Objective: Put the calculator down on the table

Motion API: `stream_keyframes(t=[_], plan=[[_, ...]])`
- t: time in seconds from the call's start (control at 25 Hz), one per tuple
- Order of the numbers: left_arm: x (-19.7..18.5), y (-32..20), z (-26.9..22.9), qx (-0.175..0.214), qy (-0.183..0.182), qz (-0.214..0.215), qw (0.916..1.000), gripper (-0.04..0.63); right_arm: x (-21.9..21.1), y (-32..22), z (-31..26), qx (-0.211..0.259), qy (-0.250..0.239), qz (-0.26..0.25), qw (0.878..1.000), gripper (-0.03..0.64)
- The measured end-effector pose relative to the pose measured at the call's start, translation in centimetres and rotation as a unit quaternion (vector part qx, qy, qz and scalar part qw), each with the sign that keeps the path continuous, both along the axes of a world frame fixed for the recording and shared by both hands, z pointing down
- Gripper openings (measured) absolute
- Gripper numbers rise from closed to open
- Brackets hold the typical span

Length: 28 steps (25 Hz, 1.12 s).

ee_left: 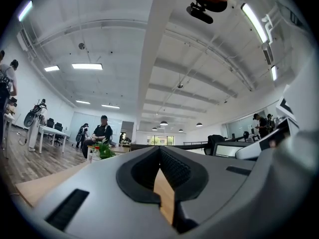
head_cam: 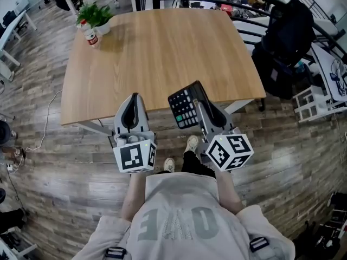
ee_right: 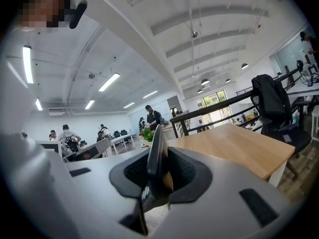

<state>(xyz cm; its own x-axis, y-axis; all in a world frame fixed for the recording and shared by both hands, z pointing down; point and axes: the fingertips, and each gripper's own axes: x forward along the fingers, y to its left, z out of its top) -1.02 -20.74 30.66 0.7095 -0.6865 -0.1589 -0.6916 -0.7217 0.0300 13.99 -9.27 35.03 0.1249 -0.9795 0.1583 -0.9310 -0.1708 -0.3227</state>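
Calculator [head_cam: 186,108] (key labels illegible), clamped in right tongs [ee_right: 158,154] — over table [head_cam: 162,47] edge

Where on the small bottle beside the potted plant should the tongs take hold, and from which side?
I would grip the bottle across its round body at the red label, coming in level from the near side. It stands upright, and the potted plant crowds its far side.

The wooden table [head_cam: 162,53] is left open, save its far-left corner, taken by a potted plant [head_cam: 95,15] and a bottle [head_cam: 91,36].
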Motion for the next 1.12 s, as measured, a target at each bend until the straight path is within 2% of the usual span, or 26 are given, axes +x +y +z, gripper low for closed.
stream_keyframes(t=[0.2, 0.52, 0.84, 1.0, 1.12], plan=[[2.5, -2.4, 0.4, 0.001, -0.012, -0.003, 0.9999, 0.009, 2.7, -3.7, 0.8, -0.001, -0.009, -0.012, 1.000, 0.083], [8.4, -7.3, -0.6, 0.025, -0.012, -0.042, 0.9987, 0.009, 9.0, -10.3, 0.0, 0.011, 0.005, -0.063, 0.998, 0.083], [14.2, -12.0, -1.7, 0.030, -0.007, -0.087, 0.9957, 0.009, 16.2, -16.1, -1.6, 0.020, 0.025, -0.108, 0.994, 0.083], [15.2, -13.6, -2.3, 0.032, -0.008, -0.110, 0.9934, 0.009, 18.5, -18.7, -2.1, 0.020, 0.029, -0.121, 0.992, 0.083], [15.0, -14.2, -2.2, 0.033, -0.014, -0.117, 0.9925, 0.009, 18.5, -19.6, -1.9, 0.019, 0.031, -0.132, 0.991, 0.083]])
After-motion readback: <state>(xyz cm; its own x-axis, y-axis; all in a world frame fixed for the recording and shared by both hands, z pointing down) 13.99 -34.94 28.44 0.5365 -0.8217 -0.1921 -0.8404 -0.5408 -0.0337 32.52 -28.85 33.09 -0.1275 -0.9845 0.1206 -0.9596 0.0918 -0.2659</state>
